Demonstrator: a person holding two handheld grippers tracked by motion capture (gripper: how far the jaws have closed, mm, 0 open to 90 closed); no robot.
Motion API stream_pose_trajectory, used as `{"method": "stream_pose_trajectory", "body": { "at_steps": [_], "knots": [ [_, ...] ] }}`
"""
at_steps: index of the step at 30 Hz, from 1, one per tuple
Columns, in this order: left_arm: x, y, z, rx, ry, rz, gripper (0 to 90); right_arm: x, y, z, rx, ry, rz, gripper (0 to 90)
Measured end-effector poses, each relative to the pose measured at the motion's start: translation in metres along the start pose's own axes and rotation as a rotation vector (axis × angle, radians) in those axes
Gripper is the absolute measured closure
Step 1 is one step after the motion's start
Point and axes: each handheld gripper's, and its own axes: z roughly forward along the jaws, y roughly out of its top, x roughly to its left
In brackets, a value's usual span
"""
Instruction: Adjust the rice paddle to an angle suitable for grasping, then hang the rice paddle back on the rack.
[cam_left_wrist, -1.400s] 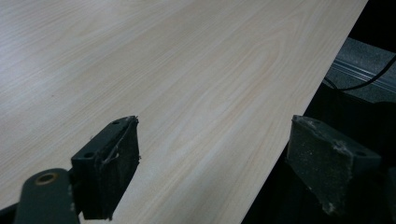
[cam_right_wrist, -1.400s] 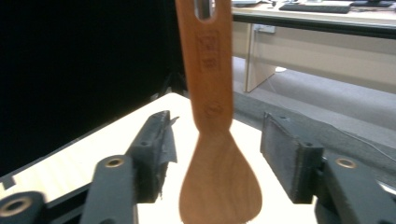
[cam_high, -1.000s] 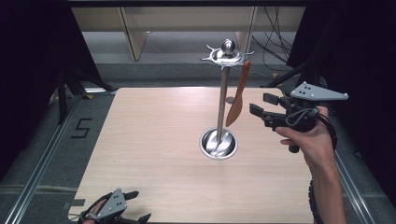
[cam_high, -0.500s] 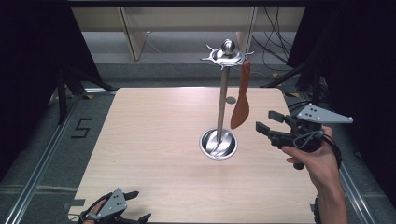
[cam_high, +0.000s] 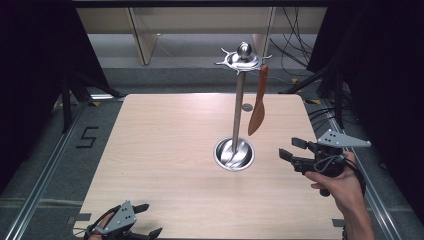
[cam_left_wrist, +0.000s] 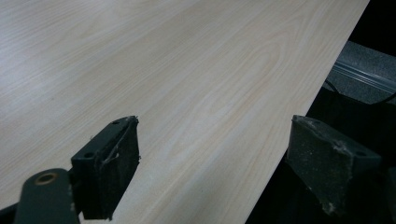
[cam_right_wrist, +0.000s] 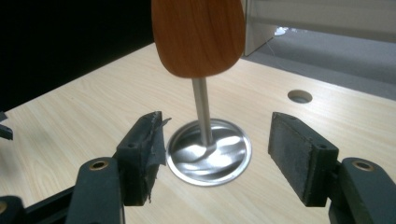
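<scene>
Spatula (cam_high: 257, 107) hangs from stand (cam_high: 239, 107); right claw (cam_high: 290, 148) wide open (empty).

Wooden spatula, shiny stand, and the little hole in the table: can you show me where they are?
wooden spatula (cam_high: 257, 111): high view, on its wide hanging blade.
shiny stand (cam_high: 238, 107): high view, on its upright pole.
little hole (cam_right_wrist: 300, 96): right gripper view, on the opening in the tabletop.
</scene>
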Motion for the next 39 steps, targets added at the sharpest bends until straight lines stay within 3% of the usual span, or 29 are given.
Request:
{"method": "stream_pose_trajectory", "body": {
  "at_steps": [1, 3, 4, 5, 7, 8, 12, 13, 15, 16, 18, 20, 22, 23, 24, 26, 27, 29, 30, 33, 35, 37, 38, 39],
  "knots": [
    [0.0, 0.0, 0.0, 0.002, -0.001, -0.001, 16.3, -0.002, -0.003, 0.001, -0.002, 0.0, 0.002, 36.7],
    [-0.001, 0.0, 0.0, 0.002, 0.001, -0.04, 16.3, -0.004, -0.007, 0.002, 0.011, -0.004, 0.019, 36.7],
    [0.0, 0.0, -0.001, 0.004, -0.001, -0.035, 16.3, -0.007, -0.01, 0.003, 0.012, -0.007, 0.003, 36.7],
    [0.001, 0.001, -0.001, 0.001, -0.004, -0.009, 16.3, -0.006, -0.012, 0.003, 0.025, -0.002, 0.021, 36.7],
    [0.002, 0.001, -0.001, 0.003, -0.004, -0.013, 16.3, -0.009, -0.017, 0.005, 0.033, 0.008, 0.008, 36.7],
    [0.0, 0.0, 0.0, -0.012, -0.007, -0.053, 16.3, -0.009, -0.019, 0.006, 0.044, 0.007, 0.033, 36.7],
    [0.001, 0.0, -0.002, 0.001, -0.006, -0.041, 16.3, -0.012, -0.025, 0.008, 0.042, -0.005, 0.026, 36.6],
    [0.0, 0.0, -0.001, -0.012, -0.001, -0.045, 16.3, -0.01, -0.026, 0.008, 0.064, 0.01, 0.06, 36.6],
    [0.001, 0.0, -0.003, 0.013, 0.01, -0.026, 16.3, -0.01, -0.032, 0.009, 0.094, 0.006, 0.048, 36.5],
    [0.001, 0.0, -0.002, -0.006, 0.001, -0.013, 16.3, -0.012, -0.034, 0.011, 0.091, 0.008, 0.02, 36.4],
    [0.001, 0.0, -0.003, -0.004, -0.002, -0.009, 16.3, -0.012, -0.038, 0.012, 0.1, 0.003, 0.027, 36.4],
    [0.0, 0.0, -0.003, -0.006, 0.0, -0.01, 16.3, -0.012, -0.041, 0.013, 0.108, 0.004, 0.025, 36.3],
    [-0.002, 0.0, -0.002, -0.028, -0.002, -0.049, 16.3, -0.012, -0.044, 0.014, 0.125, 0.003, 0.042, 36.2],
    [0.0, 0.0, -0.004, -0.011, -0.005, -0.024, 16.3, -0.014, -0.045, 0.015, 0.114, -0.004, 0.016, 36.1],
    [0.0, 0.0, -0.004, -0.007, -0.002, -0.028, 16.3, -0.011, -0.046, 0.015, 0.14, 0.007, 0.06, 36.1],
    [-0.001, 0.0, -0.003, -0.01, 0.001, -0.035, 16.3, -0.013, -0.049, 0.017, 0.138, 0.006, 0.046, 36.1],
    [-0.002, 0.0, -0.003, -0.015, 0.001, -0.035, 16.3, -0.012, -0.05, 0.017, 0.149, -0.001, 0.062, 36.0],
    [-0.002, 0.001, -0.004, -0.007, -0.001, -0.023, 16.3, -0.015, -0.052, 0.018, 0.143, -0.015, 0.018, 36.0],
    [0.0, 0.002, -0.005, 0.007, 0.003, -0.004, 16.3, -0.013, -0.054, 0.019, 0.146, -0.006, 0.051, 36.0],
    [-0.002, 0.001, -0.004, -0.009, -0.007, -0.014, 16.3, -0.012, -0.057, 0.019, 0.146, -0.007, 0.053, 35.9],
    [-0.003, 0.0, -0.003, -0.014, -0.007, -0.019, 16.3, -0.01, -0.061, 0.019, 0.182, -0.002, 0.067, 35.7],
    [-0.003, 0.001, -0.003, -0.013, -0.006, -0.017, 16.3, -0.012, -0.063, 0.02, 0.173, -0.01, 0.025, 35.7],
    [-0.003, 0.001, -0.003, -0.014, -0.003, -0.018, 16.3, -0.009, -0.064, 0.02, 0.184, -0.003, 0.06, 35.6],
    [-0.004, 0.0, -0.003, -0.018, -0.005, -0.023, 16.3, -0.008, -0.065, 0.02, 0.187, 0.008, 0.066, 35.6]
  ]
}}
